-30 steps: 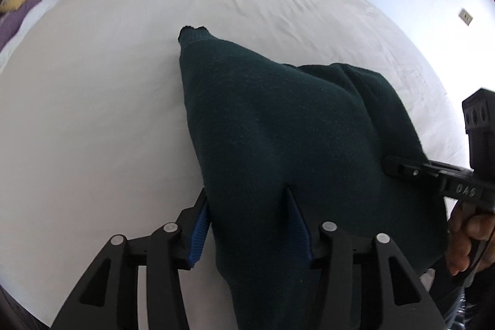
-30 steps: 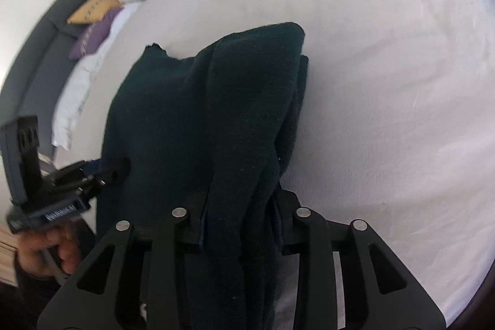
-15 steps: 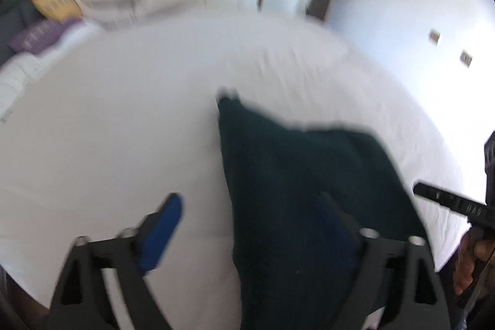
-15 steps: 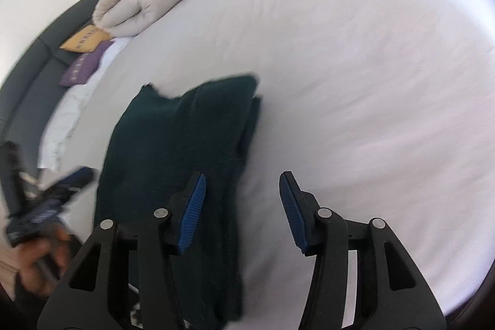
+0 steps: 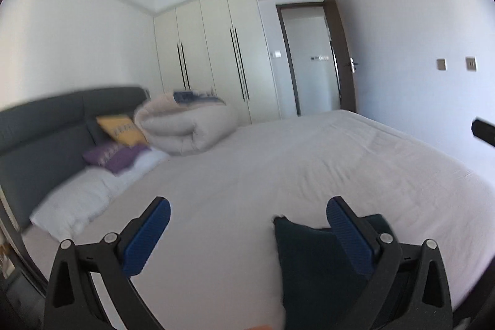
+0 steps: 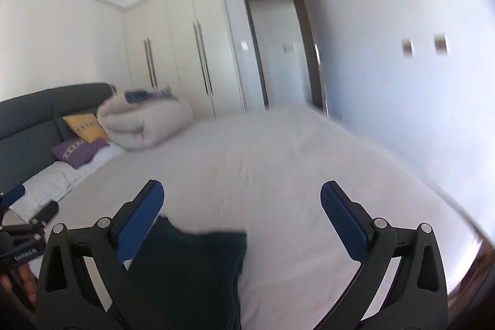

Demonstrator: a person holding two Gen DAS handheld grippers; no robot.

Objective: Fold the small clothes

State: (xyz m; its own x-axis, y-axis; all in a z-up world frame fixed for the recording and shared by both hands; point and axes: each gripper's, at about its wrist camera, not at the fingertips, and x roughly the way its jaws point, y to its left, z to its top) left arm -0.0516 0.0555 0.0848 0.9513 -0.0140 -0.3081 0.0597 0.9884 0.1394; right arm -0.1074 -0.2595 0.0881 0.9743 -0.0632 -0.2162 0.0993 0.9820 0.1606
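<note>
A dark green folded sweater (image 5: 312, 262) lies on the white bed sheet (image 5: 278, 169) near the front edge. In the right wrist view the sweater (image 6: 191, 271) sits low, left of centre. My left gripper (image 5: 247, 225) is open wide and empty, raised above the bed, with its right blue pad in front of the sweater. My right gripper (image 6: 241, 212) is open wide and empty, held above the sweater. The left gripper's body (image 6: 21, 246) shows at the left edge of the right wrist view.
A rolled beige duvet (image 5: 185, 129), a yellow cushion (image 5: 122, 130), a purple cushion (image 5: 111, 156) and a white pillow (image 5: 77, 206) lie by the dark grey headboard (image 5: 40, 129). Cream wardrobes (image 5: 216, 57) and a door (image 5: 312, 61) stand behind the bed.
Both grippers opened and let go of the sweater, which now lies folded on the bed. Both pulled back and tilted up, so the views now show the room.
</note>
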